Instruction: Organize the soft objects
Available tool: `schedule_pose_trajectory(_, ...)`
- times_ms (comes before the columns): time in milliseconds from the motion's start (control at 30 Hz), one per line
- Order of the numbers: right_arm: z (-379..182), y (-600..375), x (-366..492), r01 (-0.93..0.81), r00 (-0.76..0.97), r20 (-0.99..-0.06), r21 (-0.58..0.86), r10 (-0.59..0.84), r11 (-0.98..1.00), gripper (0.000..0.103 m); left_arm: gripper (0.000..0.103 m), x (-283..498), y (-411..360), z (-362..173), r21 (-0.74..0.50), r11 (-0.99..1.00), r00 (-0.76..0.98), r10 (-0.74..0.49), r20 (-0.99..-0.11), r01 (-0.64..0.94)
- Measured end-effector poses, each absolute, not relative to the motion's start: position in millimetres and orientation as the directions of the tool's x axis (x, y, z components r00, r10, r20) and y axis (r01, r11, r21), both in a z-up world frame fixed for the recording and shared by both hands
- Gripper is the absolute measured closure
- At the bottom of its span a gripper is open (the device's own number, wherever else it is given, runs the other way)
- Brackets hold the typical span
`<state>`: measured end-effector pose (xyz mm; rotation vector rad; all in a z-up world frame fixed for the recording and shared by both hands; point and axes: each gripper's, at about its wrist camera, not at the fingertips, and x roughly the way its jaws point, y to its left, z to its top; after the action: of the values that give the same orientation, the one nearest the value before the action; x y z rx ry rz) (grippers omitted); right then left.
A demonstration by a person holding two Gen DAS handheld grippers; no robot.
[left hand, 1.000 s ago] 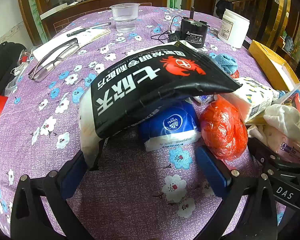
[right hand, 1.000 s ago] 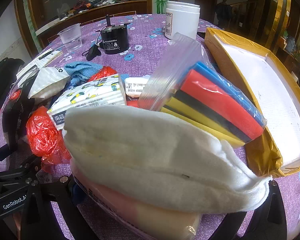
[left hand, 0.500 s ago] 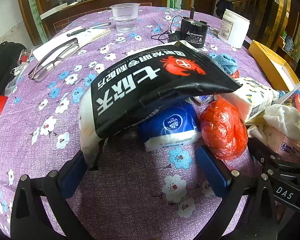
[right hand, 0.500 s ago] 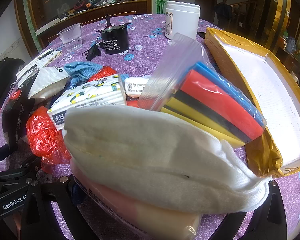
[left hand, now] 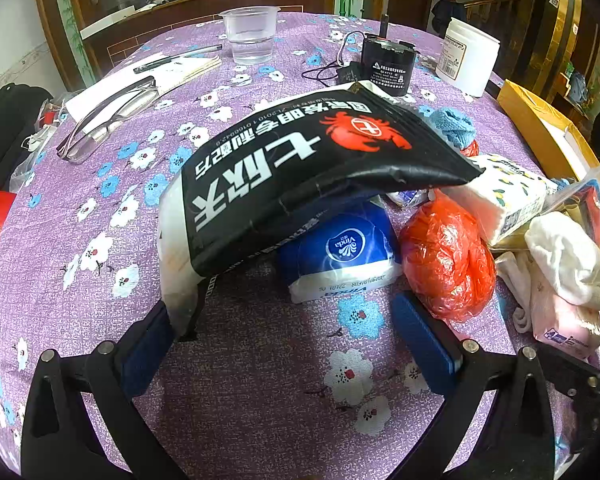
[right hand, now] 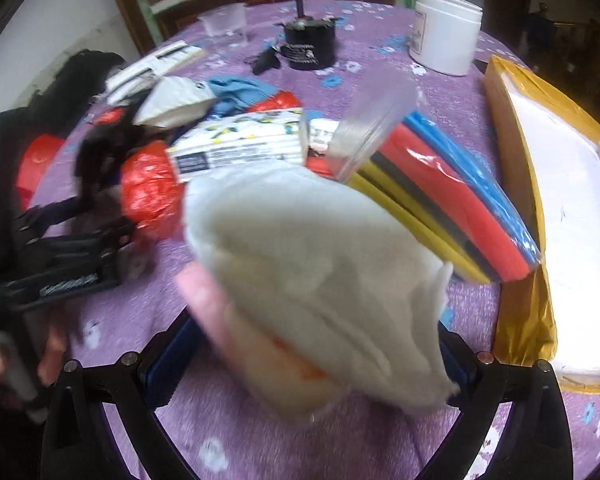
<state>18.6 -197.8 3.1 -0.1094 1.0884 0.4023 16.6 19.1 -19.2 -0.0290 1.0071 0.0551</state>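
Note:
A black bag with a red crab print [left hand: 300,168] lies over a blue tissue pack [left hand: 340,252], its white end against one pad of my left gripper [left hand: 284,316], which stands open and grips nothing. A red plastic bag [left hand: 448,248] and a patterned tissue pack [left hand: 508,196] sit to the right. My right gripper [right hand: 314,332] is closing its jaws on a folded white cloth [right hand: 312,264] stacked on a pink pack [right hand: 220,312]; both pads touch the stack's sides. Behind it lie coloured foam sheets in a clear bag [right hand: 452,200].
A yellow box with a white inside [right hand: 572,208] stands at the right. Further back on the purple flowered tablecloth [left hand: 260,392] are a plastic cup [left hand: 252,36], a black cylinder [left hand: 388,64], a white jar [left hand: 468,60], glasses [left hand: 108,120] and a blue cloth [left hand: 454,126].
The right wrist view has rolled and blurred. The white cloth is now bunched narrower and tilted between the fingers, with the pink pack showing at its left. The left view is unchanged.

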Motion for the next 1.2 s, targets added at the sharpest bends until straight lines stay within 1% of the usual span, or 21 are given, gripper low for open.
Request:
schedule_pose_trajectory(33,5,-200,17,-0.376,0.405,-0.872,0.118,0.277,0.919,0.008,0.0,17,19,-19,0.001,0.998,0.533,0.033,-0.845,-0.06)
schedule_pose_trajectory(100,9,-203,7,-0.398,0.412,-0.863,0.119,0.293,0.91,0.018,0.0,17,19,-19,0.001,0.998,0.533,0.033,-0.845,-0.06)
schedule_pose_trajectory(167,16,-207,1,-0.412,0.425,-0.852,0.118,0.305,0.903,0.023,0.0,17,19,-19,0.001,0.998,0.533,0.033,-0.845,-0.06)
schedule_pose_trajectory(200,19,-210,-3,-0.421,0.43,-0.845,0.123,0.317,0.899,0.028,0.0,17,19,-19,0.001,0.998,0.533,0.033,-0.845,-0.059)
schedule_pose_trajectory(333,26,-222,-8,-0.433,0.447,-0.82,0.152,0.358,0.888,0.035,0.0,17,19,-19,0.001,0.998,0.533,0.033,-0.846,-0.06)
schedule_pose_trajectory(400,29,-227,-13,-0.431,0.449,-0.812,0.168,0.372,0.887,0.044,0.0,17,19,-19,-0.001,0.998,0.533,0.031,-0.846,-0.06)
schedule_pose_trajectory(467,31,-227,-15,-0.443,0.449,-0.808,0.17,0.382,0.88,0.049,0.0,17,19,-19,-0.001,0.998,0.532,0.031,-0.846,-0.06)
schedule_pose_trajectory(600,40,-227,-17,-0.461,0.477,-0.785,0.16,0.395,0.873,0.054,0.0,16,20,-19,-0.005,0.998,0.533,0.026,-0.845,-0.056)
schedule_pose_trajectory(700,51,-228,-15,-0.467,0.514,-0.761,0.14,0.396,0.873,0.053,0.0,16,22,-18,-0.012,1.0,0.53,-0.007,-0.848,-0.005)
schedule_pose_trajectory(767,53,-226,-10,-0.463,0.528,-0.758,0.12,0.382,0.878,0.053,0.005,13,27,-13,-0.05,0.998,0.529,-0.055,-0.847,0.025)
schedule_pose_trajectory(800,54,-226,-9,-0.463,0.531,-0.756,0.12,0.383,0.878,0.053,0.005,10,28,-11,-0.067,0.997,0.534,-0.075,-0.842,0.034)
schedule_pose_trajectory(900,56,-226,-5,-0.465,0.537,-0.75,0.118,0.385,0.877,0.052,0.009,0,25,-6,-0.071,0.993,0.531,-0.112,-0.84,0.098)
schedule_pose_trajectory(967,56,-226,-2,-0.463,0.535,-0.752,0.122,0.387,0.878,0.051,0.009,-8,24,-2,-0.075,0.989,0.528,-0.133,-0.839,0.13)
schedule_pose_trajectory(1033,56,-226,-1,-0.465,0.532,-0.752,0.127,0.391,0.876,0.048,0.009,-14,26,4,-0.109,0.981,0.524,-0.179,-0.833,0.163)
schedule_pose_trajectory(1067,56,-224,-1,-0.464,0.537,-0.75,0.121,0.387,0.878,0.044,0.009,-16,27,7,-0.123,0.977,0.522,-0.196,-0.83,0.172)
schedule_pose_trajectory(1100,56,-223,0,-0.463,0.54,-0.748,0.118,0.385,0.878,0.036,0.009,-16,28,10,-0.141,0.974,0.522,-0.215,-0.825,0.178)
schedule_pose_trajectory(1133,57,-222,1,-0.459,0.545,-0.746,0.116,0.383,0.881,0.032,0.009,-16,29,12,-0.156,0.971,0.523,-0.229,-0.821,0.179)
schedule_pose_trajectory(1167,57,-221,3,-0.453,0.555,-0.74,0.116,0.381,0.884,0.024,0.009,-17,29,14,-0.17,0.969,0.524,-0.239,-0.818,0.178)
schedule_pose_trajectory(1200,56,-218,5,-0.451,0.56,-0.736,0.114,0.38,0.885,0.021,0.009,-17,28,16,-0.172,0.968,0.523,-0.242,-0.817,0.18)
